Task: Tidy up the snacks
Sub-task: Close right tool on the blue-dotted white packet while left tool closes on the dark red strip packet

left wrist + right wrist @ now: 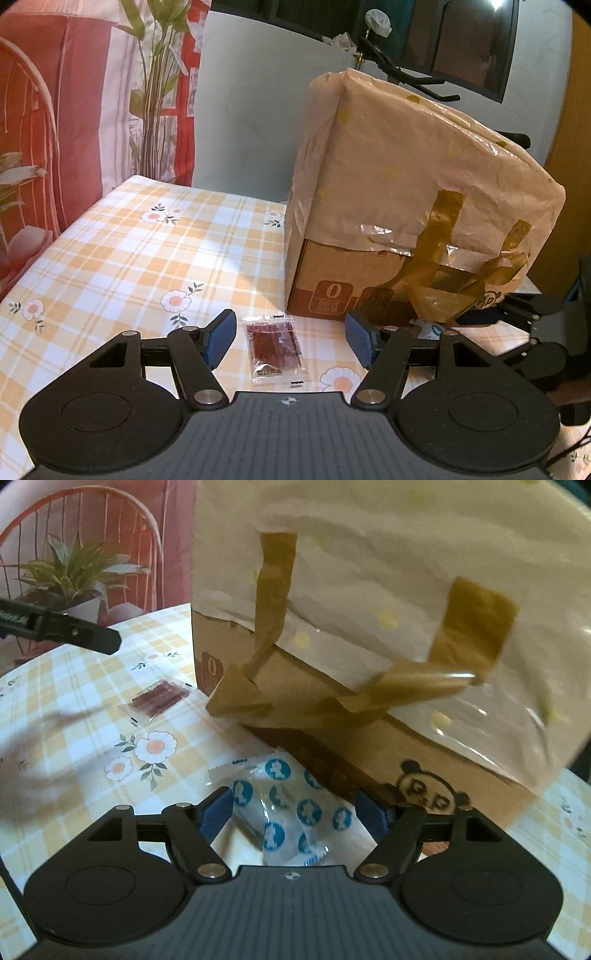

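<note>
A small clear packet with dark red snack (275, 345) lies flat on the checked tablecloth (129, 258). My left gripper (291, 341) stands open around it, blue pads clear of both its sides. A clear packet with blue round prints (291, 812) lies on the cloth beside the cardboard box (369, 738). My right gripper (295, 812) is open astride this packet, and its pads do not press on it. In the right wrist view the red packet (159, 698) shows further left, below a left gripper finger (85, 633).
The large box (406, 184), wrapped in cream plastic with brown tape, fills the table's right side. A red curtain (55, 110) and a plant (70, 572) stand past the left edge. A white wall (251, 110) is behind. Bare cloth spreads left of the box.
</note>
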A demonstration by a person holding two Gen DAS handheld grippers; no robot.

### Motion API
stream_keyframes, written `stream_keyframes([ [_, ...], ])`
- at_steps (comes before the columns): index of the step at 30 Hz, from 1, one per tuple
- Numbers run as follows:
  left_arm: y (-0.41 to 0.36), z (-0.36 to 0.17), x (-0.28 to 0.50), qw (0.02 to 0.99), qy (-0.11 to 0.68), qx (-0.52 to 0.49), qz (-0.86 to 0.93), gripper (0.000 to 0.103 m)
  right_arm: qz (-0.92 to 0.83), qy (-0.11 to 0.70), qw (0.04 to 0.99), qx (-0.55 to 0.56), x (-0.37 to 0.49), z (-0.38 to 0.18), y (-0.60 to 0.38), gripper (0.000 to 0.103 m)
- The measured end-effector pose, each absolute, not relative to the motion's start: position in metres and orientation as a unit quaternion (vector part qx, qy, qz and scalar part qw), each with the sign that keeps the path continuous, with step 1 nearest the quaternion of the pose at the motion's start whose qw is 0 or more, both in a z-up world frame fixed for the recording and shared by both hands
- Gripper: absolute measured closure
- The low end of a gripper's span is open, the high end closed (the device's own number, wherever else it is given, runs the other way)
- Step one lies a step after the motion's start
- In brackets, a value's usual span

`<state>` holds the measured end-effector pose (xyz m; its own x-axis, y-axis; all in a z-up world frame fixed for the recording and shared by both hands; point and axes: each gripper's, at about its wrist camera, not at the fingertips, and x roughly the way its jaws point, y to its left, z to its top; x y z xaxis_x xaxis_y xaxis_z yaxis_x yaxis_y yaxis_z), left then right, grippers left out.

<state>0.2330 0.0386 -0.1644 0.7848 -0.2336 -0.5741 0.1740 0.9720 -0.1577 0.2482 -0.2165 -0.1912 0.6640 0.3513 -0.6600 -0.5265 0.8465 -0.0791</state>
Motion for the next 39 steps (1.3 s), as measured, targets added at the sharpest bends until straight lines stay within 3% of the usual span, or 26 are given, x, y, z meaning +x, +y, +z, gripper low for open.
stream_keyframes([
  [8,0.039,-0.170,0.234,0.940,0.320,-0.048,-0.110,0.035,0.270,0.358,0.885,-0.124,0.268,-0.202,-0.204,0.028],
  [12,0.037,-0.176,0.236,0.935,0.332,-0.045,-0.113,0.035,0.265,0.359,0.891,-0.088,0.263,-0.205,-0.211,0.046],
  [15,0.035,-0.184,0.242,0.931,0.346,-0.040,-0.111,0.035,0.236,0.356,0.902,-0.057,0.253,-0.205,-0.220,0.050],
  [33,0.011,-0.217,0.284,0.927,0.369,0.031,-0.056,0.035,0.118,0.323,0.938,0.032,0.206,-0.208,-0.262,0.053],
  [34,0.011,-0.217,0.284,0.928,0.368,0.031,-0.054,0.038,0.119,0.322,0.939,0.032,0.206,-0.208,-0.262,0.053],
  [35,0.011,-0.216,0.283,0.929,0.366,0.030,-0.052,0.054,0.120,0.321,0.939,0.033,0.207,-0.209,-0.262,0.053],
  [39,0.012,-0.213,0.277,0.930,0.361,0.015,-0.065,0.062,0.124,0.320,0.938,0.037,0.206,-0.211,-0.262,0.053],
])
